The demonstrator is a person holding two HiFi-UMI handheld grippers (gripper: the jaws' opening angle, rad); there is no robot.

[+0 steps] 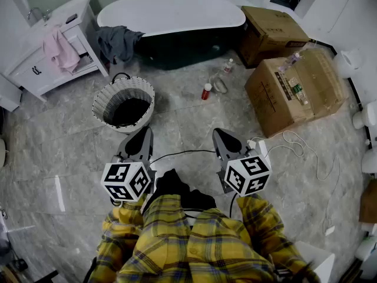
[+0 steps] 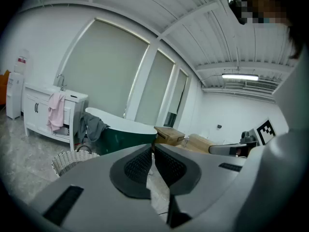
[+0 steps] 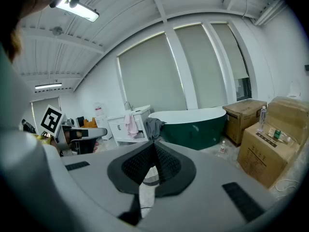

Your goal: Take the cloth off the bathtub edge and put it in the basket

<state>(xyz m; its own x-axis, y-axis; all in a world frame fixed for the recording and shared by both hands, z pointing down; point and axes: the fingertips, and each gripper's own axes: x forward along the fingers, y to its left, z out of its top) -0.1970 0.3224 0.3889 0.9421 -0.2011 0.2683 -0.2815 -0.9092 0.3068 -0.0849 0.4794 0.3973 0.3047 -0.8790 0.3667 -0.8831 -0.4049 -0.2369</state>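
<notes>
Left gripper (image 2: 153, 152) has its jaws pressed together with nothing between them. The right gripper (image 3: 154, 151) beside it is closed and empty in the same way. Both point slightly down over the floor. The hands on them are hidden behind the marker cubes and the yellow plaid sleeves (image 1: 194, 240).

Just ahead of the left gripper stands the woven basket (image 1: 101, 102). Its inside is dark, and what it holds cannot be made out. In the left gripper view only part of its rim shows past the gripper body.

Farther ahead of that gripper, the grey cloth (image 1: 118, 42) hangs over the left end of the bathtub (image 1: 171, 12), its lower folds merging with the tub's dark side. Left of the cloth, a pink towel (image 1: 60, 50) drapes off a white cabinet (image 1: 29, 66). Ahead and to the right of the right gripper sit cardboard boxes (image 1: 294, 90), partly cut off in its own view.
</notes>
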